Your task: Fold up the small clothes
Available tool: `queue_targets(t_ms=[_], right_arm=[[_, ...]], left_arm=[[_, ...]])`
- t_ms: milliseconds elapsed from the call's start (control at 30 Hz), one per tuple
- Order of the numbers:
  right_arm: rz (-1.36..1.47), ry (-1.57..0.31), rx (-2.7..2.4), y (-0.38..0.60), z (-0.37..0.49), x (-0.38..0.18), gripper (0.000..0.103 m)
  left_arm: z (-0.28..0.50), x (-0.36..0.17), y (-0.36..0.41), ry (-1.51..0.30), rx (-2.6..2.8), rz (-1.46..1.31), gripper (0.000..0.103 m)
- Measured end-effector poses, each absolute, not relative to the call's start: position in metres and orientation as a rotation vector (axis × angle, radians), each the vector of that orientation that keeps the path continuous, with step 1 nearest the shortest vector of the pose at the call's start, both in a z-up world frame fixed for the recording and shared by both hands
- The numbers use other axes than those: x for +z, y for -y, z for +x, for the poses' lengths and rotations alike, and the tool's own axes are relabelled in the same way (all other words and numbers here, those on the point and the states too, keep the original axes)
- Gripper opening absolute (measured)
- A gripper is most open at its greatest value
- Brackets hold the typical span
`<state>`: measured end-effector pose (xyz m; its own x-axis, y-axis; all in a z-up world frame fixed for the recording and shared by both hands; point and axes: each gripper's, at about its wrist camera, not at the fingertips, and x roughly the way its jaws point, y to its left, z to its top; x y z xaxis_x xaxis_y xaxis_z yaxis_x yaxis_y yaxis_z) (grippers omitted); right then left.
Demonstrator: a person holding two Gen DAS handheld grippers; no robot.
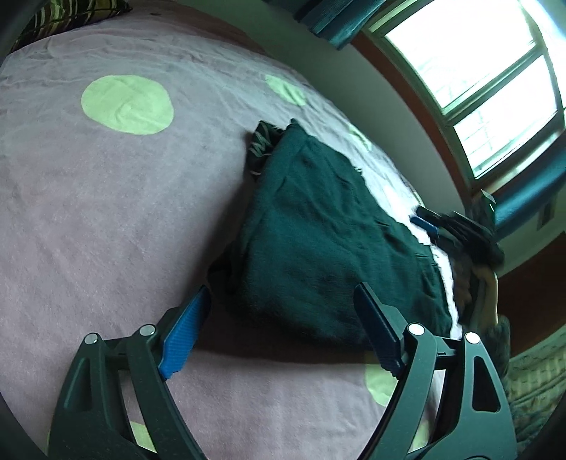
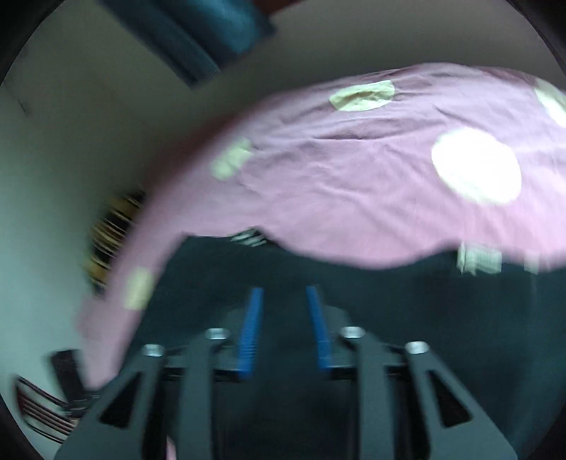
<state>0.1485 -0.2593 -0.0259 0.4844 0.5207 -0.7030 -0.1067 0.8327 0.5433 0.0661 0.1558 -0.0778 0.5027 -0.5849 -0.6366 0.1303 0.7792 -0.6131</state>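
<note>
1. We see a dark green garment (image 1: 329,226) lying in a folded heap on a pink bedspread (image 1: 106,198) with pale green dots; a striped bit of fabric (image 1: 260,145) sticks out at its far end.
2. Our left gripper (image 1: 283,300) hangs just above the near edge of the garment with its jaws spread wide and nothing between them. One blue pad (image 1: 184,336) sits over bare bedspread to the left; the other finger overlaps the garment's near right corner in the left wrist view.
3. In that same view our right gripper (image 1: 435,223) shows at the garment's far right edge, blurred, with a blue pad visible next to the cloth.
4. From the right wrist view, our right gripper (image 2: 284,293) has its jaws narrowed but with a gap left between the blue pads (image 2: 251,332). The dark garment (image 2: 424,318) fills the space beneath and ahead of them. The picture is blurred, so we cannot tell whether any cloth is pinched.
5. Beyond the bed stand a bright window (image 1: 488,81) and teal curtains (image 1: 332,21).
</note>
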Motion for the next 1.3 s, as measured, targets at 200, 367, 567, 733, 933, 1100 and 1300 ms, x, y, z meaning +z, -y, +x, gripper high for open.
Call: queue_targets(t_ms=[200, 367, 567, 733, 933, 1100, 1300], right_arm=[[0.549, -1.109, 0.342, 0.250, 0.116, -0.069, 0.063], [0.734, -1.063, 0.377, 0.271, 0.116, -0.084, 0.061], [0.667, -0.957, 0.354, 0.260, 0.052, -0.035, 0.063], [0.615, -1.035, 0.355, 0.241, 0.019, -0.058, 0.063], [0.553, -0.991, 0.337, 0.237, 0.009, -0.068, 0.059], [0.550, -0.965, 0.352, 0.238, 0.004, -0.070, 0.059], [0.548, -0.934, 0.366, 0.239, 0.005, -0.072, 0.059]], left_arm=[[0.068, -0.068, -0.157, -0.941, -0.479, -0.531, 0.086], [0.079, -0.060, -0.155, -0.972, -0.481, -0.507, 0.086], [0.094, -0.050, -0.158, -0.980, -0.487, -0.448, 0.087], [0.122, -0.053, -0.155, -1.020, -0.577, -0.485, 0.087], [0.169, -0.087, -0.142, -1.171, -0.631, -0.570, 0.087], [0.184, -0.109, -0.130, -1.234, -0.742, -0.598, 0.099], [0.184, -0.101, -0.139, -1.273, -0.718, -0.628, 0.099]])
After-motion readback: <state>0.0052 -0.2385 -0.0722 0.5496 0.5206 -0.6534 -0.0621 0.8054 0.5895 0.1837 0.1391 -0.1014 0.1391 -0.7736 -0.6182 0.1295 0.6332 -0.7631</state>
